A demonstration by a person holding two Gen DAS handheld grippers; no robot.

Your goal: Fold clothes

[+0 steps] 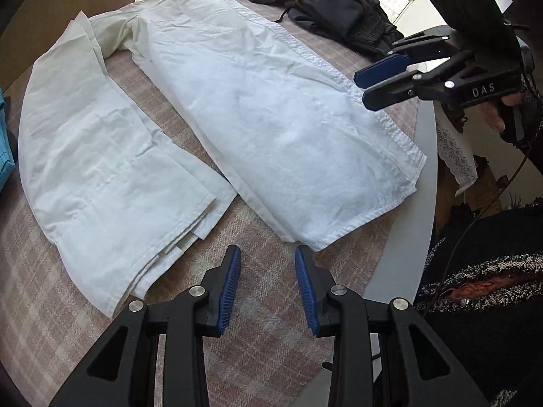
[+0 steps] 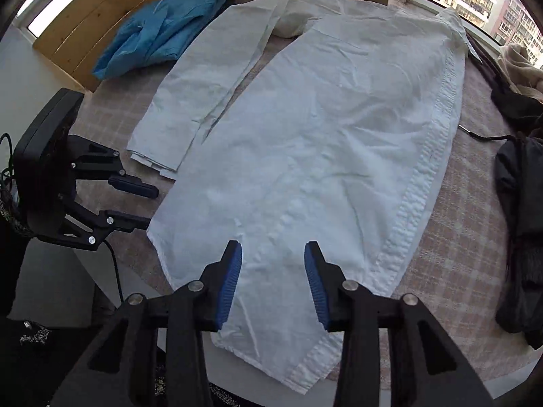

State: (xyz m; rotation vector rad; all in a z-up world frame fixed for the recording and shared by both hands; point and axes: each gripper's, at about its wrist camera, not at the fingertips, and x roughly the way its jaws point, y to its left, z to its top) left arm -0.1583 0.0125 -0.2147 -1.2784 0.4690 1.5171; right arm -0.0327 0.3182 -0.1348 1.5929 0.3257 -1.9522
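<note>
- Fingers of left gripper (image 1: 268, 264) stood wide, empty, their tips just short of the white shirt (image 1: 271, 115) hem corner, placed for a pinch (my guess).
- Right gripper (image 2: 273, 261) also gaped, holding nothing, hovering above the hem.
- Shirt lay flat ahead of both, sleeve (image 2: 203, 81) spread off left.

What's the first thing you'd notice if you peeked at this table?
A big white shirt lies spread flat across the middle of the checked tablecloth, one sleeve stretched out beside it. Both tongs are open and empty: the left tongs near the hem, the right tongs over it. A crumpled blue garment sits at the far corner.
</note>
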